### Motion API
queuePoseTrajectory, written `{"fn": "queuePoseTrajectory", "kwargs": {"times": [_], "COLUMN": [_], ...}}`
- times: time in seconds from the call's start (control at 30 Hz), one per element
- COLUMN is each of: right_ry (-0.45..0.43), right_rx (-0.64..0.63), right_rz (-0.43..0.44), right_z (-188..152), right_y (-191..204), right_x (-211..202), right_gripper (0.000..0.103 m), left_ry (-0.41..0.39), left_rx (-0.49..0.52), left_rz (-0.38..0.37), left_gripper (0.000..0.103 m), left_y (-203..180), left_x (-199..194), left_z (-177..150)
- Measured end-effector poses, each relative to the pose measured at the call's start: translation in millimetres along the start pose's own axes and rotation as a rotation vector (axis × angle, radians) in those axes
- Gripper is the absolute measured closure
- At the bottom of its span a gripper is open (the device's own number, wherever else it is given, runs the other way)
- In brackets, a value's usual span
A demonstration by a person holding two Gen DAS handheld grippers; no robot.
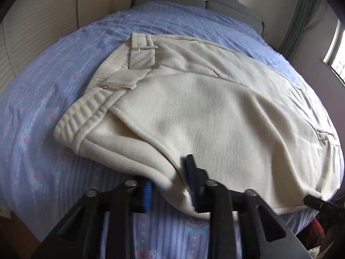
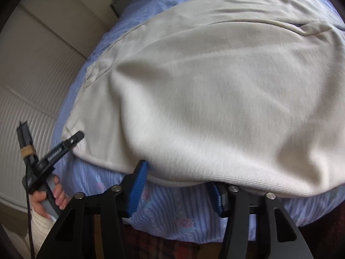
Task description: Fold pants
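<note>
Left wrist fisheye shows the cream pants (image 1: 215,108) spread across a bed covered in a blue striped sheet (image 1: 64,69) with pink flowers, the ribbed elastic waistband (image 1: 73,120) at the left and the legs running off to the right. One half already seems to lie over the other, since a slanted pocket edge and two belt loops face up and only one broad leg panel shows, so I judge the lengthwise fold done (though the blur leaves the lower layer hard to confirm). What is left, by that reading, is the crosswise folding: bringing the leg ends toward the waist once or twice to make a compact bundle.

At the near edge of the bed, the left gripper (image 1: 170,191) has its blue-padded fingers apart, straddling the near hem of the cloth by the pocket; one pad sits on top of the fabric and the other is off to the side of it, so nothing is clamped yet. From the right wrist view, the right gripper (image 2: 175,191) also stands with its jaws apart at the near edge of the pants, further along the leg, with the cloth's edge drooping between and partly over the right-hand pad. The person's left hand (image 2: 48,196) is visible there on the other tool's handle.

The fabric looks thick, soft and finely ribbed, with shallow rolling wrinkles and rounded seamed edges. It lies mostly flat and appears heavy enough to hold a fold without springing back.
</note>
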State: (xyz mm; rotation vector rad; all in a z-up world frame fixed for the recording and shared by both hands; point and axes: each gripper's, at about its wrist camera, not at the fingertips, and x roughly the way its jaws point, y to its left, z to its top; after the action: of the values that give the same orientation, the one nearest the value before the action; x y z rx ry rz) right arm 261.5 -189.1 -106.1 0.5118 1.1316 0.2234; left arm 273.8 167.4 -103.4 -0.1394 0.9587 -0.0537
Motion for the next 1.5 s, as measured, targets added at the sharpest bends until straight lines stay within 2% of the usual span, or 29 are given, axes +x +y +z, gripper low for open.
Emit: {"fn": "queuePoseTrajectory", "kwargs": {"times": [0.07,0.17,0.27,0.4,0.57,0.8,0.87,0.93,1.07,1.23,1.4,1.5], "right_ry": [0.026,0.090,0.132,0.137,0.070,-0.106,-0.157,-0.183,-0.126,-0.034,0.009,0.062], "right_rx": [0.031,0.056,0.084,0.099,0.083,0.079,0.064,0.035,0.042,0.104,0.123,0.143], "right_rz": [-0.021,-0.049,-0.065,-0.084,-0.093,-0.096,-0.105,-0.126,-0.156,-0.212,-0.269,-0.304], "right_z": [10.7,30.8,48.5,73.8,122.9,217.7,250.1,276.7,327.1,358.0,375.5,386.5], "right_y": [-0.4,4.5,10.4,26.1,53.3,74.6,81.4,88.3,83.2,63.9,54.7,51.5], "right_x": [-2.9,-6.6,-17.5,-45.8,-85.6,-103.5,-93.1,-75.4,-11.8,57.3,99.1,120.5], "right_gripper": [0.068,0.081,0.084,0.084,0.085,0.085,0.085,0.085,0.085,0.085,0.085,0.079], "left_ry": [0.025,0.066,0.095,0.126,0.138,0.041,0.028,0.053,0.126,0.193,0.244,0.302], "left_rx": [-0.008,-0.041,-0.064,-0.114,-0.129,-0.119,-0.114,-0.136,-0.185,-0.171,-0.203,-0.237], "left_rz": [0.006,0.016,0.051,0.066,0.036,-0.005,-0.005,-0.005,-0.014,-0.017,-0.043,-0.055], "left_gripper": [0.088,0.089,0.090,0.093,0.094,0.094,0.094,0.094,0.094,0.094,0.093,0.088], "left_y": [-2.8,-5.8,-10.7,-12.8,-21.6,-33.6,-34.7,-31.7,-16.0,-11.6,-1.0,1.4], "left_x": [-5.3,-13.5,-27.7,-47.7,-62.3,-52.9,-34.9,-6.9,56.8,110.1,146.7,165.4], "left_z": [8.0,24.1,40.7,68.1,109.9,195.7,219.8,241.4,271.3,291.5,300.2,305.9]}}
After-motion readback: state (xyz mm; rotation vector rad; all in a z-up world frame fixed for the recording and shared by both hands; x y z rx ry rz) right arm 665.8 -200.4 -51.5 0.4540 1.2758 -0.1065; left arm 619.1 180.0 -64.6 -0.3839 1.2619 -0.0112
